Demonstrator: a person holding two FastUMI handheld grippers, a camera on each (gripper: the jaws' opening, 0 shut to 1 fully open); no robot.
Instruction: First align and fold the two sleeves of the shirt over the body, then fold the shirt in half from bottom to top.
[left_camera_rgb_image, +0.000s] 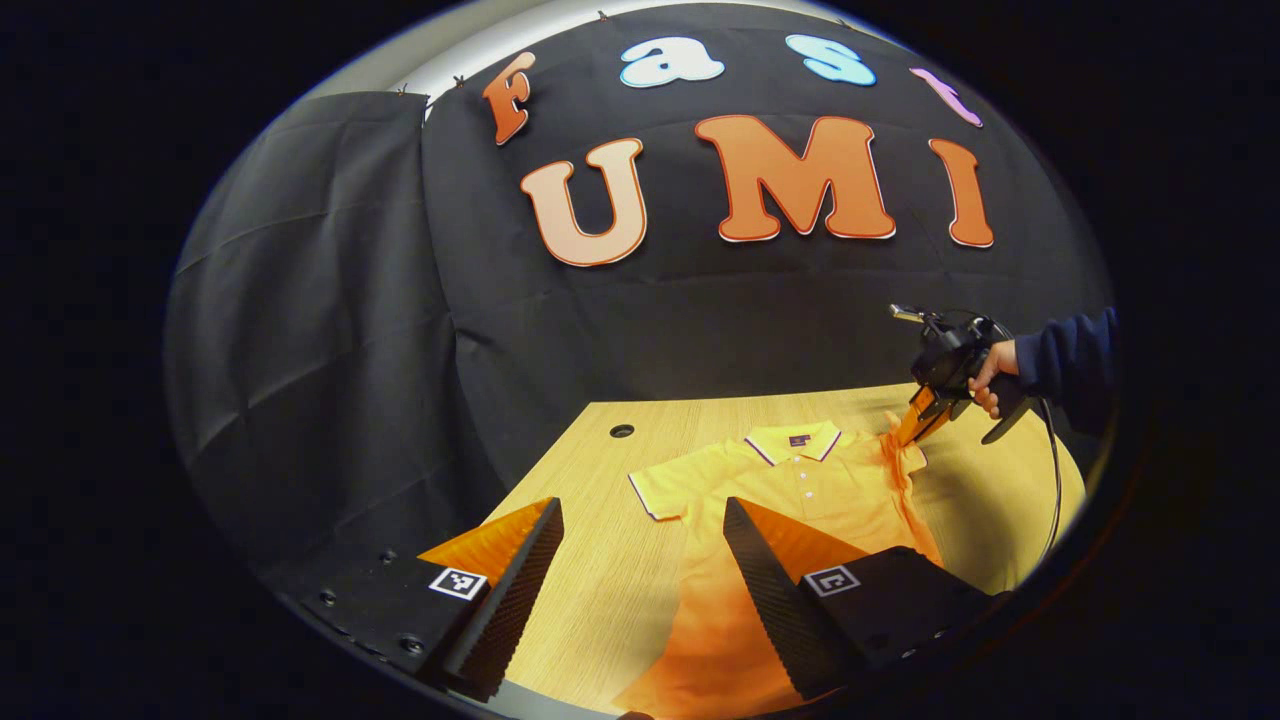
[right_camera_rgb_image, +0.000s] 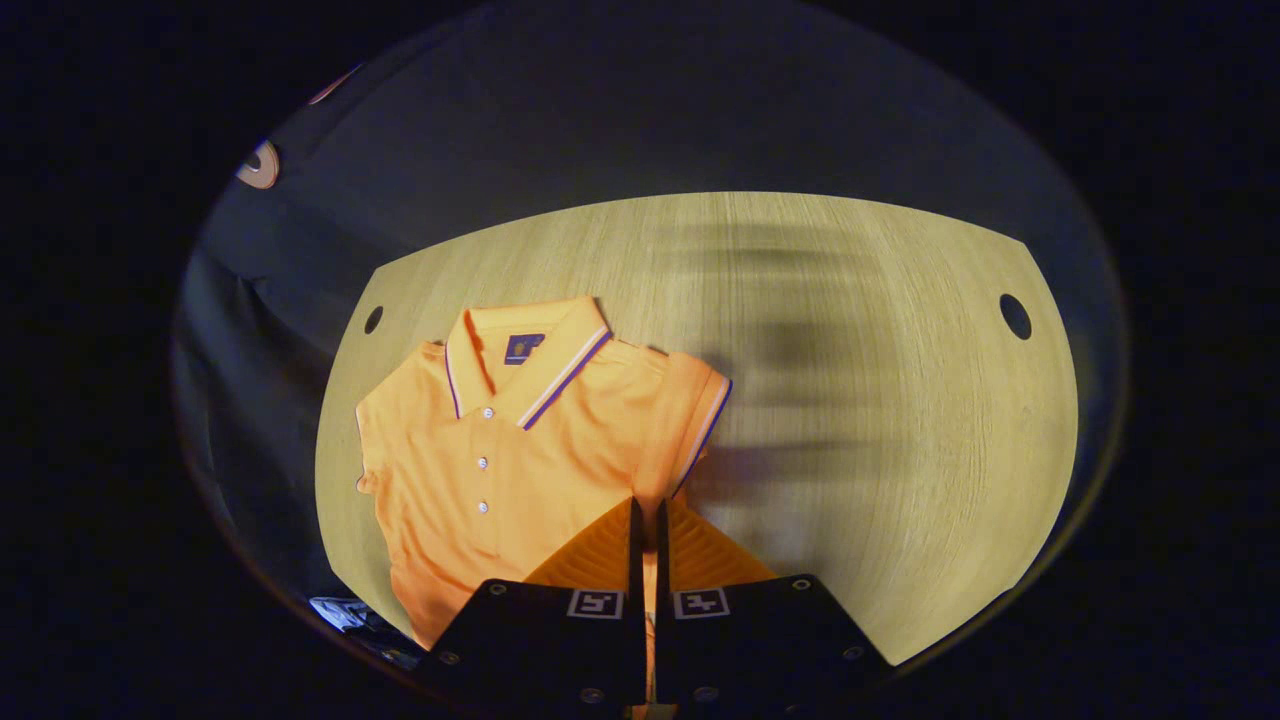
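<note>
An orange polo shirt (left_camera_rgb_image: 800, 490) with a striped collar lies face up on the wooden table (left_camera_rgb_image: 590, 590). My left gripper (left_camera_rgb_image: 642, 506) hovers open over the shirt's near side, with nothing between its fingers; one short sleeve (left_camera_rgb_image: 655, 492) lies flat beyond its tips. Farther off, my right gripper (left_camera_rgb_image: 922, 418), held by a hand with a dark blue cuff, pinches the other sleeve and lifts it off the table. In the right gripper view the right gripper (right_camera_rgb_image: 645, 512) is shut on that sleeve (right_camera_rgb_image: 695, 425), with the shirt body (right_camera_rgb_image: 490, 460) to its left.
The table (right_camera_rgb_image: 880, 420) stretches bare to the right of the shirt, with round cable holes (right_camera_rgb_image: 1014, 316) (left_camera_rgb_image: 621, 431) near its far edge. Black cloth walls the booth behind and to the left. A cable hangs from the right gripper.
</note>
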